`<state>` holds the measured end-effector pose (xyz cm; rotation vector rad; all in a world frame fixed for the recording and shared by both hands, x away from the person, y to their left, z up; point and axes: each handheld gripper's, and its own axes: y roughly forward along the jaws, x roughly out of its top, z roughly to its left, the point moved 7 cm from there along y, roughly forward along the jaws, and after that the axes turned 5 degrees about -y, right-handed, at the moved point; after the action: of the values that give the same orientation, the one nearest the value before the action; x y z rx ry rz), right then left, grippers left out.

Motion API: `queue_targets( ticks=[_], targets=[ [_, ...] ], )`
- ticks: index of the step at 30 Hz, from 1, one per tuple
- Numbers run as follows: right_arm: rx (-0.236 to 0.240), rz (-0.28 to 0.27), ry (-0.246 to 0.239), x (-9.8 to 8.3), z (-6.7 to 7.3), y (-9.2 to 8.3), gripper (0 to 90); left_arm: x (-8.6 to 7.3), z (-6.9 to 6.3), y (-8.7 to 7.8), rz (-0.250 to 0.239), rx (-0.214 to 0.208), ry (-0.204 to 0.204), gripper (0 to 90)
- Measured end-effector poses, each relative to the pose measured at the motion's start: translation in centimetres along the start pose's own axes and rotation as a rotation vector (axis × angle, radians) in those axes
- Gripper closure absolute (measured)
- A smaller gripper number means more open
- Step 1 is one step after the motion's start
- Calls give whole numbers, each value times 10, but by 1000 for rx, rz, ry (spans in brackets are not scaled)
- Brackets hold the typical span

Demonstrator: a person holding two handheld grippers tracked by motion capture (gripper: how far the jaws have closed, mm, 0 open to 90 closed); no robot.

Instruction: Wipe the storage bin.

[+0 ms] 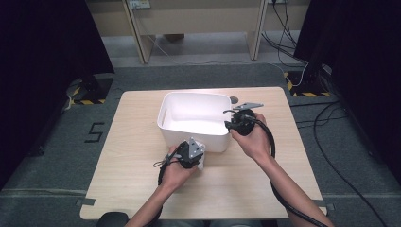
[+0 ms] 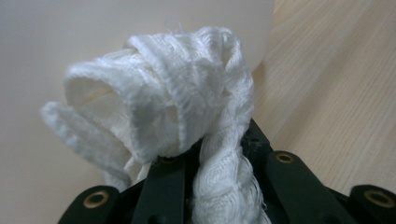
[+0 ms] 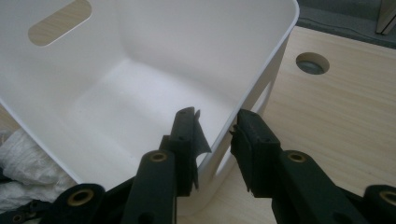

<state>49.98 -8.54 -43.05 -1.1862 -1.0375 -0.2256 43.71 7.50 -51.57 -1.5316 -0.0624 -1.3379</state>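
Hands are entering from the bottom edge of the high view, forearms angling inward toward a white bin (image 1: 196, 116) at centre frame on a wooden table (image 1: 127, 156). Left gripper (image 1: 191, 156), just below the bin's near wall, is clamping its jaws tight on a bunched white cloth (image 2: 187, 102); in the left gripper view the cloth is bulging above the jaws, the bin wall behind it. Right gripper (image 1: 235, 124), wrist bent toward frame left, is straddling the bin's right rim with jaws partly apart, one inside and one outside the wall, as the right gripper view (image 3: 217, 140) shows; whether the pads are pressing the wall cannot be told.
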Motion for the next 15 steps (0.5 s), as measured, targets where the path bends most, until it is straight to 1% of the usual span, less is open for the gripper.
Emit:
queue_targets(
  ticks=[2, 5, 7, 11, 15],
  targets=[
    [1, -1, 0, 0, 0, 0, 696, 3, 0, -3, -4, 2, 8, 750],
    [0, -1, -1, 0, 0, 0, 696, 7, -1, -6, -20, 4, 4, 750],
    [1, -1, 1, 0, 0, 0, 696, 9, -1, -8, -24, 5, 4, 750],
    [1, -2, -1, 0, 0, 0, 696, 17, -1, -15, -43, 6, 13, 750],
    [0, -1, -2, 0, 0, 0, 696, 23, -2, -19, -59, 5, 14, 750]
  ],
)
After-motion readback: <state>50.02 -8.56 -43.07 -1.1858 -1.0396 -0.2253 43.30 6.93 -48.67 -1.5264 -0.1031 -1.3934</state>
